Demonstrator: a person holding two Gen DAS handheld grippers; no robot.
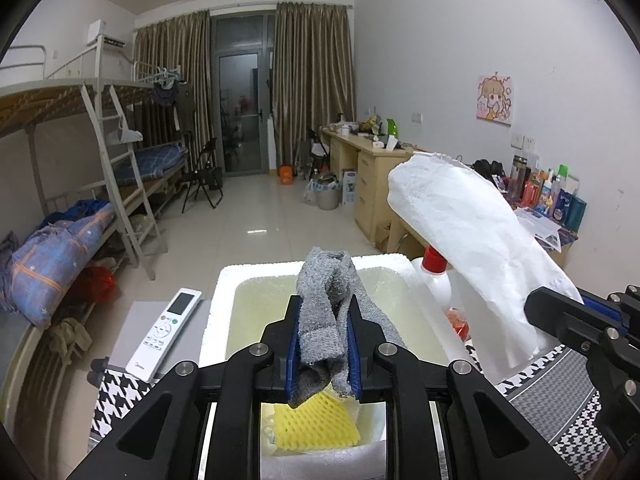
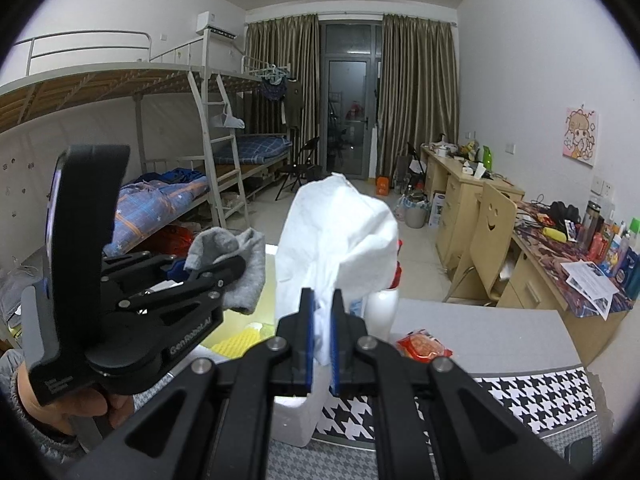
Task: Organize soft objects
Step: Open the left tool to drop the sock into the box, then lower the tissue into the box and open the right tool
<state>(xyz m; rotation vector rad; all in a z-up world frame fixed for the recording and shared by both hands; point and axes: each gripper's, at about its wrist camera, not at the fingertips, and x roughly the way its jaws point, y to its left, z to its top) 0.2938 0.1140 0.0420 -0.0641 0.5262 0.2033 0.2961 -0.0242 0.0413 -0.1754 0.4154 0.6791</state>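
Grey sock point(image 1: 332, 312) is pinched in your left gripper point(image 1: 323, 340), hanging right over the foam box point(image 1: 224, 284) with the yellow mesh point(image 1: 312, 424) at its bottom. Your right gripper point(image 2: 322, 344) is clamped on a white tissue point(image 2: 336, 232) beside the box. Both look light and floppy, so they'll sag and drape; I'd grab bunched folds mid-body, since the tissue probably tears easily.
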